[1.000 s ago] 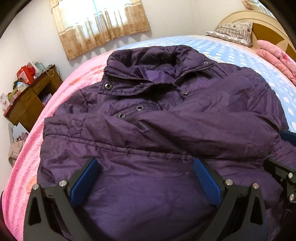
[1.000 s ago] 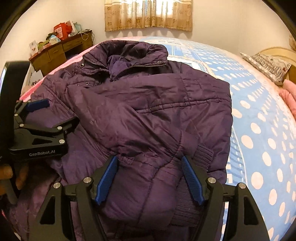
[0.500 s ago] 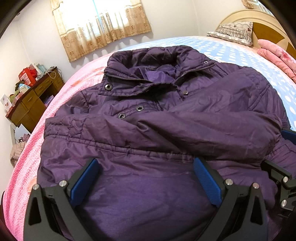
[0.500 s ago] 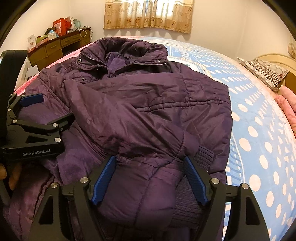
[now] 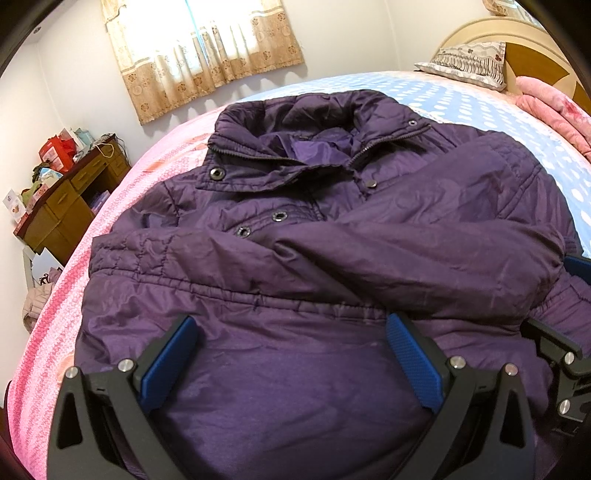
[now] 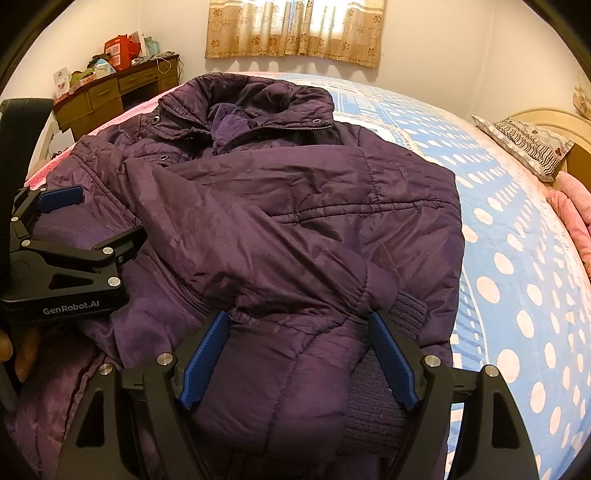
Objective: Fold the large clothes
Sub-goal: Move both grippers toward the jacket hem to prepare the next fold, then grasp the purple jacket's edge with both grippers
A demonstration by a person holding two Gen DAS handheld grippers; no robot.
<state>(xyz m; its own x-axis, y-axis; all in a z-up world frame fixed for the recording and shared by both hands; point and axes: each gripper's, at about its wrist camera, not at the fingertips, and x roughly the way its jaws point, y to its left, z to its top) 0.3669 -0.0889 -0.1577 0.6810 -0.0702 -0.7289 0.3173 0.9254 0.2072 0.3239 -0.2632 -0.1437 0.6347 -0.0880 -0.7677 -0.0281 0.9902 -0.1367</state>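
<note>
Right gripper (image 6: 297,360) jaws widened slightly since earlier frame, straddling folded sleeve cuff (image 6: 384,369), unpinched. Left gripper (image 5: 291,363) jaws wide, empty, over hem. Purple jacket (image 5: 332,240) flat on bed (image 6: 517,258), sleeves crossed for folding.

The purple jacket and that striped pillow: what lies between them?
Only bare polka-dot blue bedspread separates the purple jacket from the striped pillow, clearest in the right wrist view.

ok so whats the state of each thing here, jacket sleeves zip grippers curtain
purple jacket: flat on the bed, front up
sleeves: folded across the chest
zip: open at the collar
left gripper: open over the hem
right gripper: open, fabric bunched between the pads
curtain: drawn
</note>
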